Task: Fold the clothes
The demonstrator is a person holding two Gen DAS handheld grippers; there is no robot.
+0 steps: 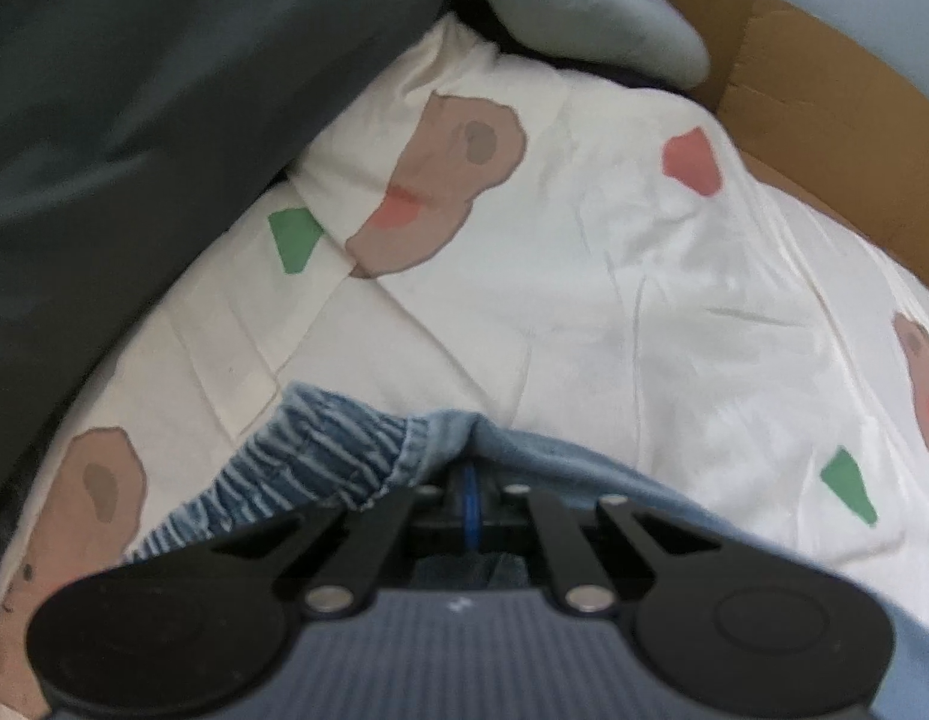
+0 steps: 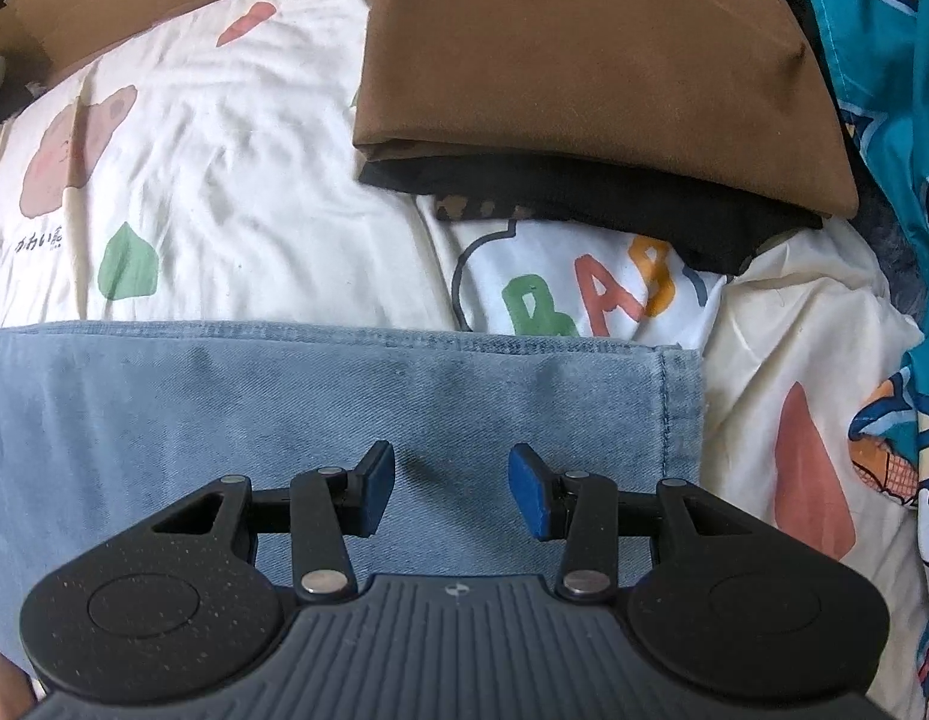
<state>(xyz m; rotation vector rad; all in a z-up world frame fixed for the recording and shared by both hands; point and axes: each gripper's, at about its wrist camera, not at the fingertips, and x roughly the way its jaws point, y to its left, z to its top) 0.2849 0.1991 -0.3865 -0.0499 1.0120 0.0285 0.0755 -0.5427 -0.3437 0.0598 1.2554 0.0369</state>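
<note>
I count one denim garment (image 2: pixel 320 414) under my right tool, three folded pieces stacked ahead of it: one brown (image 2: pixel 590 66), one black (image 2: pixel 674 216), one white lettered (image 2: pixel 584 294). One teal printed cloth (image 2: pixel 884 90) at far right.

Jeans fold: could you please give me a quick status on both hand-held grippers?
Left hand-held gripper shut on jeans waistband. Right hand-held gripper open, over the denim leg. Folded brown garment lies beyond, apart.

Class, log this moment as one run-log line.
left gripper: shut on light-blue denim jeans waistband | right gripper: open above leg
</note>
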